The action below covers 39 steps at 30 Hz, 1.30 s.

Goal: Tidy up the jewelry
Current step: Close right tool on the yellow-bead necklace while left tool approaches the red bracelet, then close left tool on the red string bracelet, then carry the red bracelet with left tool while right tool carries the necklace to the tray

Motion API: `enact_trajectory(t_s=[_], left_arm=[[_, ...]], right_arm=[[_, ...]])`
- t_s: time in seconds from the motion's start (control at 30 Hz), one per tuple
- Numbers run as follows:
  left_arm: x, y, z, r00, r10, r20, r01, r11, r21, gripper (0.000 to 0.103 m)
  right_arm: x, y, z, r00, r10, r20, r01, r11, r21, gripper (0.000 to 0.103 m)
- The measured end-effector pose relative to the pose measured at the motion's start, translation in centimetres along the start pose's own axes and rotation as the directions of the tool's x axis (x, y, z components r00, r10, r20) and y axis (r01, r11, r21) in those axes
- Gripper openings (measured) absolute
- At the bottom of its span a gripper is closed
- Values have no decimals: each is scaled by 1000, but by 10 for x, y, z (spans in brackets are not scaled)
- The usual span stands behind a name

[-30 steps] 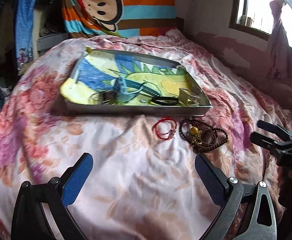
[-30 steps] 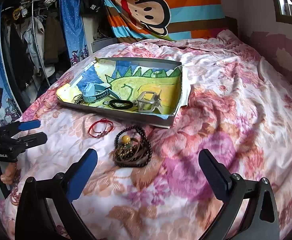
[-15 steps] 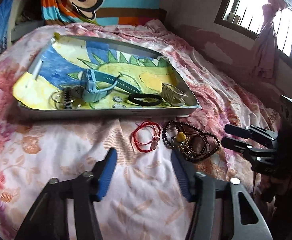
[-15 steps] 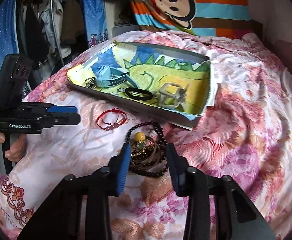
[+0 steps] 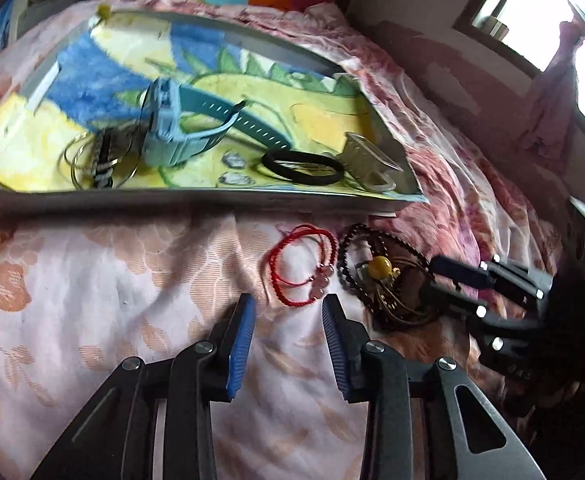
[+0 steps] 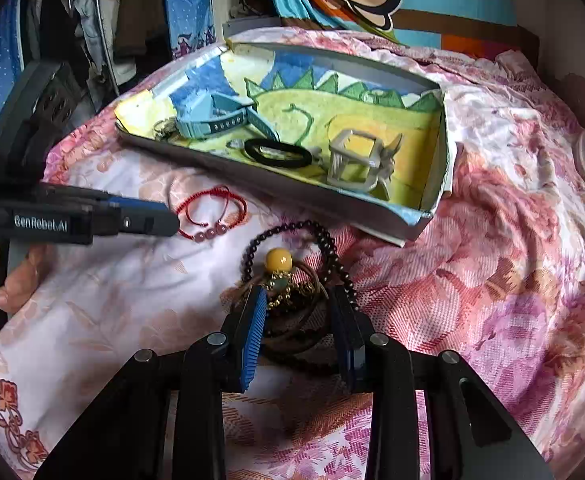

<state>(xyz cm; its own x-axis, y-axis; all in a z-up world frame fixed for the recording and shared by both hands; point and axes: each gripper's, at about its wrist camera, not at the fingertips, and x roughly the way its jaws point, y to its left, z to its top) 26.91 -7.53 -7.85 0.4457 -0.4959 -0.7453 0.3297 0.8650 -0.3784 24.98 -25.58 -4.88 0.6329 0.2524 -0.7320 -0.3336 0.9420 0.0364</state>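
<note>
A red string bracelet [image 5: 300, 268] [image 6: 212, 216] lies on the floral bedspread in front of the tray. My left gripper [image 5: 288, 308] [image 6: 164, 216] is closing, its fingertips straddling the bracelet's near end, and the pads do not press on it. To the right lies a pile of dark bead strands, brown cords and a yellow bead [image 5: 380, 268] [image 6: 278, 260]. My right gripper [image 6: 298, 304] [image 5: 436, 276] stands narrowed over that pile, a finger on each side of the cords, with no clear squeeze.
The grey tray [image 5: 132, 200] [image 6: 292, 196], lined with a dinosaur drawing, holds a blue watch [image 5: 172, 128], a black hair band [image 5: 302, 166], a clear hair claw [image 6: 356, 160] and metal rings [image 5: 100, 156]. A hand [image 6: 16, 280] holds the left gripper. Hanging clothes [image 6: 92, 20] stand at the far left.
Both grippers narrowed their jaws from wide open and came forward and down. The left now reaches the red bracelet. The right now straddles the bead pile.
</note>
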Motion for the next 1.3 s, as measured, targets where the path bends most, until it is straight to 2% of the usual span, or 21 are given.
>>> enact_trajectory(t_s=[0.1, 0.3, 0.37, 0.47, 0.57, 0.7, 0.9, 1.1, 1.3], left_arm=[[5, 3, 5, 1000, -17, -4, 17, 1000, -22, 33], [19, 0, 16, 1000, 2, -22, -2, 999, -34, 31], [25, -1, 17, 999, 27, -36, -28, 999, -33, 19], [30, -1, 18, 998, 45, -50, -46, 998, -32, 9], [31, 0, 17, 997, 55, -50, -57, 998, -35, 5], [30, -3, 15, 996, 77, -43, -78, 997, -25, 4], [12, 1, 5, 994, 105, -29, -107, 992, -67, 4], [-11, -3, -10, 992, 125, -11, -125, 989, -73, 3], [-36, -23, -19, 989, 138, 43, -137, 990, -28, 3]], right_arm=[[5, 2, 1, 1000, -7, -16, 7, 1000, -5, 29], [15, -4, 2, 999, -11, -34, 12, 1000, 21, 19], [17, -6, 3, 999, -11, -34, 12, 999, 34, 16], [18, -5, 3, 999, -8, -33, 9, 999, 39, 9], [18, -4, 2, 999, 10, -32, -8, 999, 34, 3], [15, 2, 2, 997, 63, -32, -62, 997, 41, 3], [-1, 11, 1, 998, 60, -21, -59, 998, 16, 3], [-28, 7, 1, 998, 40, 40, -41, 999, 18, 2], [-64, 3, 11, 984, 38, 175, -41, 999, 19, 2]])
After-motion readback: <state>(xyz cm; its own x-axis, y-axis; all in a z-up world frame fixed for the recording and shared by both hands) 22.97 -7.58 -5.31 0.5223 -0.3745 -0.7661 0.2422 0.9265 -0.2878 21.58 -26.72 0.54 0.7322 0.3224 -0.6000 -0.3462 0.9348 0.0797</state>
